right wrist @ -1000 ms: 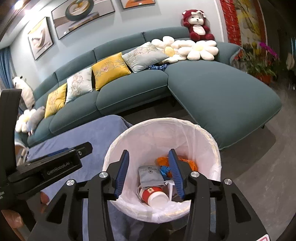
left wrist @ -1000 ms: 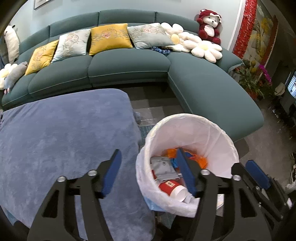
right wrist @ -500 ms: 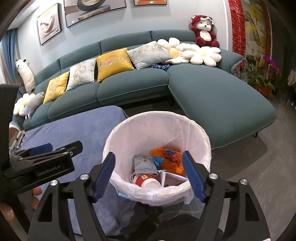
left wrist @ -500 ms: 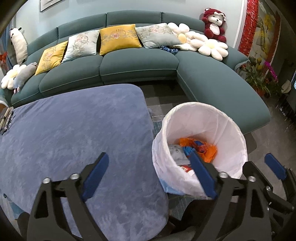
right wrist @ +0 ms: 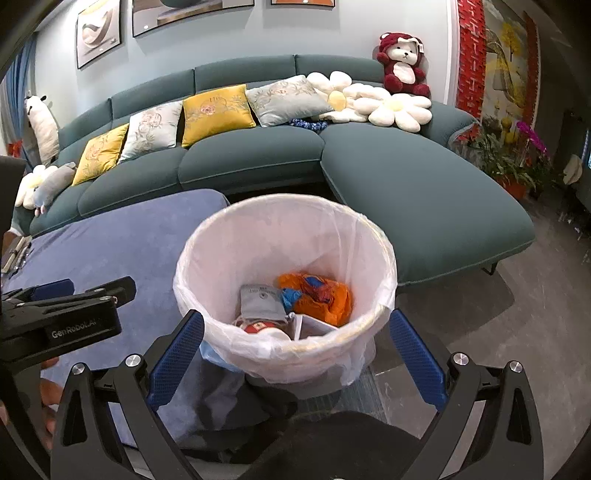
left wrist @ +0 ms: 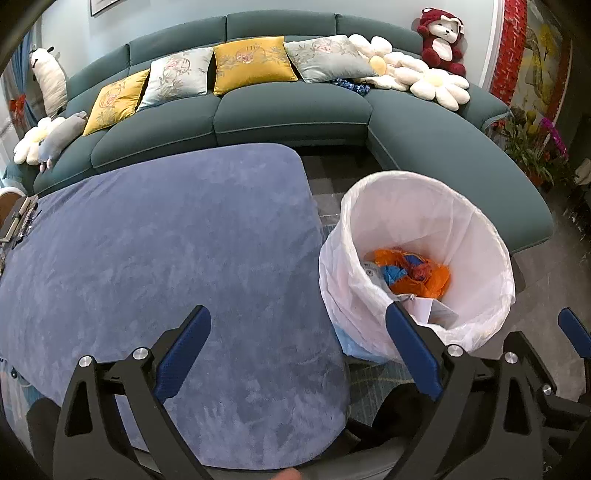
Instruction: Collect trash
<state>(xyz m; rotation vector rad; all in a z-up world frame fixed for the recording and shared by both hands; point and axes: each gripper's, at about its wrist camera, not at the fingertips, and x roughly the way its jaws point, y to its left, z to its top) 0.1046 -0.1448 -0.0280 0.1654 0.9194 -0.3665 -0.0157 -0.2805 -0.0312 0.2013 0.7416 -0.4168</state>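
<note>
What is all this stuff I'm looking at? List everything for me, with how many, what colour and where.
bin: one, white liner, on the floor beside the table
trash: several pieces, orange, blue, grey, red and white, inside the bin
table: one, blue cloth cover, in front of the sofa
sofa: one, teal, along the wall
cushions: four, two yellow and two grey, on the sofa
flower pillows: two, white, at the sofa's corner
teddy: one, red and white, on the sofa back
plants: a cluster, green with purple flowers, far right
pictures: several, on the wall
left gripper: jaws opening, blue pads, nothing between them
right gripper: jaws opening, blue pads, hovering near the bin, holding nothing
</note>
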